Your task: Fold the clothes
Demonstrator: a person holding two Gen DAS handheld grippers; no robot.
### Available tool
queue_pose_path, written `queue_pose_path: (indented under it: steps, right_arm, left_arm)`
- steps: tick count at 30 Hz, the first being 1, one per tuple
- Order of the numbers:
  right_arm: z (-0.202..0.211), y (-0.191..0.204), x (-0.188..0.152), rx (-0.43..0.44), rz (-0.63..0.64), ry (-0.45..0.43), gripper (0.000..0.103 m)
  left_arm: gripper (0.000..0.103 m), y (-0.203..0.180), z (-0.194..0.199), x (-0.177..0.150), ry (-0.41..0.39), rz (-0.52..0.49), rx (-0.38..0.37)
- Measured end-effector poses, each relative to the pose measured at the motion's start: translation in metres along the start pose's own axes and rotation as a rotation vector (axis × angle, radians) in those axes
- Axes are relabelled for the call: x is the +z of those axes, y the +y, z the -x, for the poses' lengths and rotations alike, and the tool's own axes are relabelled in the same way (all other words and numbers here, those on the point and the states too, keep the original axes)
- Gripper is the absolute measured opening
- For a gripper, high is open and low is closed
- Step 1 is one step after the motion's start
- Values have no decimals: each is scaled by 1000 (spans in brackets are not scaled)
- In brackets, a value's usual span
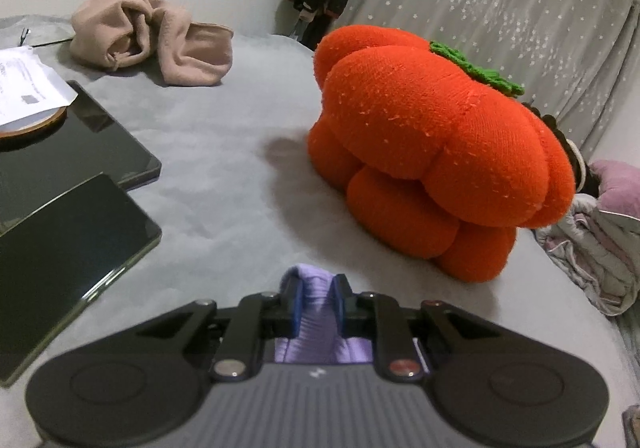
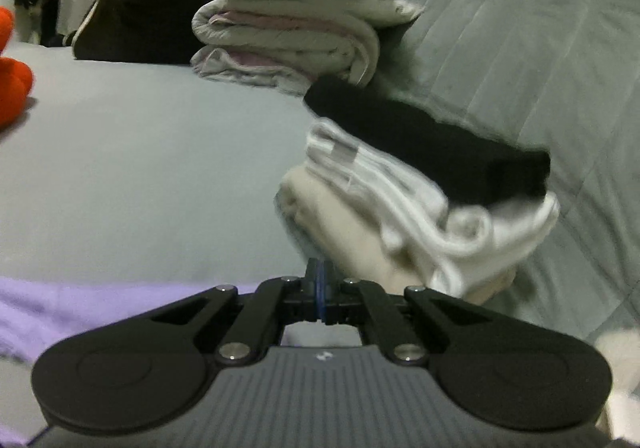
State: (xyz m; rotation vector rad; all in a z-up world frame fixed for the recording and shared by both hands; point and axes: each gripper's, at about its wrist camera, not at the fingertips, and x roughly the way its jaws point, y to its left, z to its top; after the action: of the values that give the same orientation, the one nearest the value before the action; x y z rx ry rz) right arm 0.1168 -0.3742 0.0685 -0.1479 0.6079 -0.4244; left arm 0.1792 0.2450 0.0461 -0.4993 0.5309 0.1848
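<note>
A fold of the lilac garment (image 1: 316, 312) is pinched by the left gripper (image 1: 316, 304) at 6 o'clock. The right gripper (image 2: 320, 298) is pressed together, empty. A folded stack (image 2: 420, 184) is seen at 3 o'clock; the beige garment (image 1: 152, 36) at 11 o'clock lies unfolded.

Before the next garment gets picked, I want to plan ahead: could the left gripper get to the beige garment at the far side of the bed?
Probably yes for the path: bare grey bed lies between. But the left gripper is shut on the purple garment, not free for the beige garment.
</note>
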Motion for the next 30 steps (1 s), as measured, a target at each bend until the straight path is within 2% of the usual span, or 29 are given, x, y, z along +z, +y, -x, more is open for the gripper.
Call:
queue_pose_path:
  steps: [5,7,8,10,12,13,15,16,17,19,20,21,22,23,27,30]
  right_arm:
    - [-15,6,0,1,61,11,0]
    - [-23,-2,-5,91,49,97,1]
    - [-25,-9,-9,142,30,133,13]
    - [-24,-24,-15,214,-34,152,14]
    - [-25,-31,-16,237,-75,144,14]
    - [-25,-33,-16,245,-87,140,19]
    - [-26,-34,-18,263,-101,132,43]
    - [-27,-29,-21,279,-79,127,60]
    - [-28,-23,-23,292,-56,122,62]
    - [-34,-11,-28,288,-16,137,62]
    - [-36,-6,-31,273,-3,144,58]
    - [-36,-2,-33,264,13,144,48]
    - [-36,1,-34,255,29,144,22]
    - [-36,5,-36,246,45,143,0]
    - [-31,16,-33,184,126,101,1]
    - [-24,9,-24,124,76,38,0]
  left_arm:
    - [15,0,-7,-2,17,-28,29]
    - [15,3,-5,0,24,-15,30]
    - [15,5,-4,1,27,-1,26]
    - [15,6,-2,2,32,14,24]
    - [15,4,1,2,30,8,26]
    - [15,3,1,2,29,3,25]
    - [15,2,2,2,28,-5,20]
    - [15,1,2,2,29,-8,18]
    - [15,1,1,2,32,-10,16]
    - [15,1,0,1,39,-17,18]
    - [15,1,-1,0,41,-20,20]
    - [15,1,-2,0,42,-23,22]
    - [15,1,-2,0,43,-25,24]
    - [15,0,-2,1,41,-26,24]
    - [15,-1,4,4,20,-21,9]
    - [15,-4,9,5,-9,-18,-25]
